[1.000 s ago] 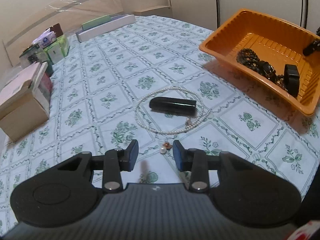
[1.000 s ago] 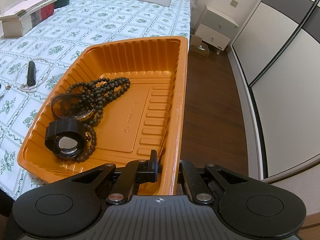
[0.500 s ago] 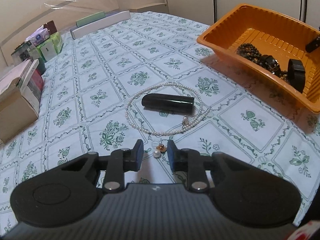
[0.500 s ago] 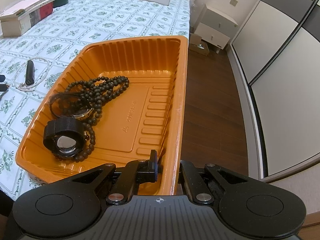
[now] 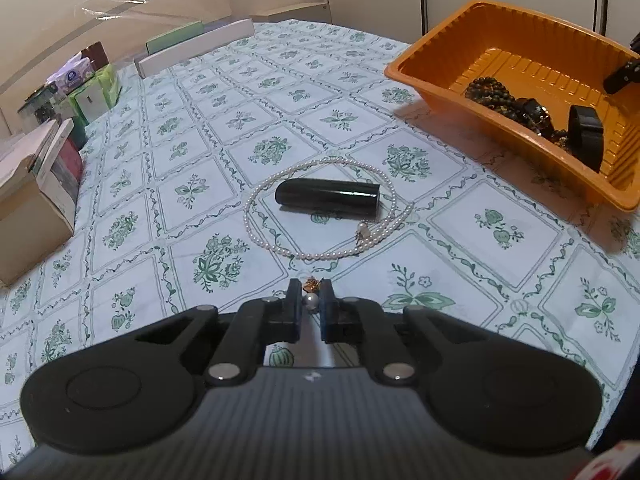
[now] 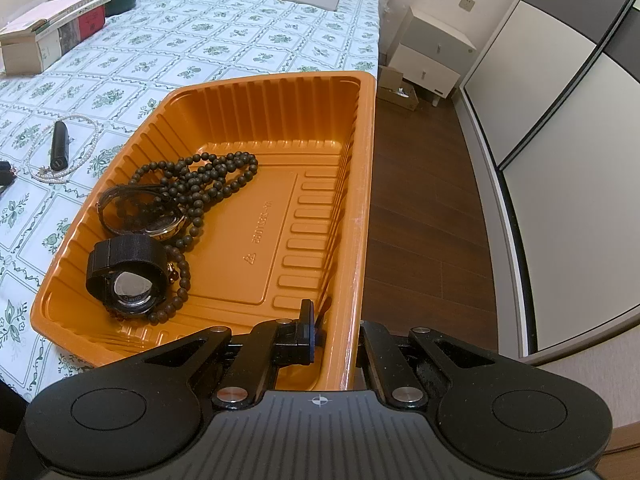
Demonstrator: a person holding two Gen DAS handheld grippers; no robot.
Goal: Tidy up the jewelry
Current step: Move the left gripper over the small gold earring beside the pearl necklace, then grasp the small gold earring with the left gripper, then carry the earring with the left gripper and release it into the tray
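1. The left gripper [image 5: 310,303] has narrowed from a wide spread a second ago and now pinches the pearl earring [image 5: 311,300] between its pads, low over the bench [image 5: 496,256].
2. The right gripper [image 6: 335,334] hasn't budged: it clamps the near wall of the orange tray [image 6: 362,184].
3. That tray lies ahead and right of the earring, so the left gripper carries it there.
4. Count on the cloth: one pearl necklace [image 5: 256,226], ringing one black tube [image 5: 328,197].
5. In the tray: one string of dark beads [image 6: 208,176] and two watches.

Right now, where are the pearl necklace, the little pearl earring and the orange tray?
pearl necklace [image 5: 256,236]: left wrist view, near-left strand.
pearl earring [image 5: 311,300]: left wrist view, white bead.
orange tray [image 6: 362,184]: right wrist view, right rim.
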